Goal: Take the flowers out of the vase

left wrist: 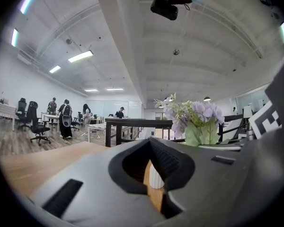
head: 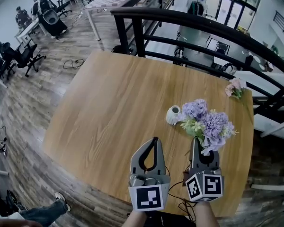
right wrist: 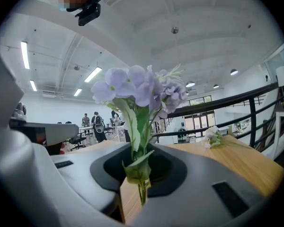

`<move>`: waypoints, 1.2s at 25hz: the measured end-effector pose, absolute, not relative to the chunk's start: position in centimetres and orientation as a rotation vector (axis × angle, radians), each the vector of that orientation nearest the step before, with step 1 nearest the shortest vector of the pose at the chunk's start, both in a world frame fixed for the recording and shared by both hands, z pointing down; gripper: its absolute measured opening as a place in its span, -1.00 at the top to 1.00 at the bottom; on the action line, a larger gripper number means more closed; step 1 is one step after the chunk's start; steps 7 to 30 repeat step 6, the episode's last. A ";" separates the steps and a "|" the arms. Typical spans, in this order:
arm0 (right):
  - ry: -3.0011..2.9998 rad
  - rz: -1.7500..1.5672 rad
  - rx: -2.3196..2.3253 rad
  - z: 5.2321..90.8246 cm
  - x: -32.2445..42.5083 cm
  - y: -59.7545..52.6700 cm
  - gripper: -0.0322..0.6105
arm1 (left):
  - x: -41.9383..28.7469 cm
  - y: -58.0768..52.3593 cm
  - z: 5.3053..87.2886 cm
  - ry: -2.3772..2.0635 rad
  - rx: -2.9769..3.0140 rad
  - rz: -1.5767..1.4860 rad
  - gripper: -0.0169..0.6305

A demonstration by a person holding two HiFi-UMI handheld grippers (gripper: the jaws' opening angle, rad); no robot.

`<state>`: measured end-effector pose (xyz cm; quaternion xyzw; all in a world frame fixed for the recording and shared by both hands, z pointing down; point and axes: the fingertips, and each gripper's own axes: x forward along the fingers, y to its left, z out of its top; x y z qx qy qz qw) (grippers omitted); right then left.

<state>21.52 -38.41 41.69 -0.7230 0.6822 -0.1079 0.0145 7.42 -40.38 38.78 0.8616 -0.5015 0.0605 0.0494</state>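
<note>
A bunch of purple flowers (head: 209,124) with green leaves stands upright, its stems pinched between the jaws of my right gripper (head: 197,143). In the right gripper view the flowers (right wrist: 139,91) rise from the jaws, and the cut stem ends hang free below the grip. The small white vase (head: 173,115) stands on the table just left of the blooms, apart from the stems. My left gripper (head: 155,139) hovers beside the right one, shut with nothing in it. Through its jaw loop I see the vase (left wrist: 156,176). A pink flower (head: 235,88) lies near the table's far right corner.
The wooden table (head: 113,108) ends at a black railing (head: 189,25) along its far side, with a drop to a lower floor beyond. Office chairs and desks stand at the far left. A person's foot (head: 57,205) shows at the lower left.
</note>
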 end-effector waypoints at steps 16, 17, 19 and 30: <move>2.135 -0.336 -2.261 41.6 21.3 -38.3 0.60 | 7.6 -40.2 38.8 -1.521 2.631 0.178 0.83; 2.135 -0.336 -2.261 41.6 21.3 -38.3 0.60 | 7.6 -40.2 38.8 -1.521 2.631 0.178 0.83; 2.135 -0.336 -2.261 41.6 21.3 -38.3 0.60 | 7.6 -40.2 38.8 -1.521 2.631 0.178 0.83; 2.135 -0.336 -2.261 41.6 21.3 -38.3 0.60 | 7.6 -40.2 38.8 -1.521 2.631 0.178 0.83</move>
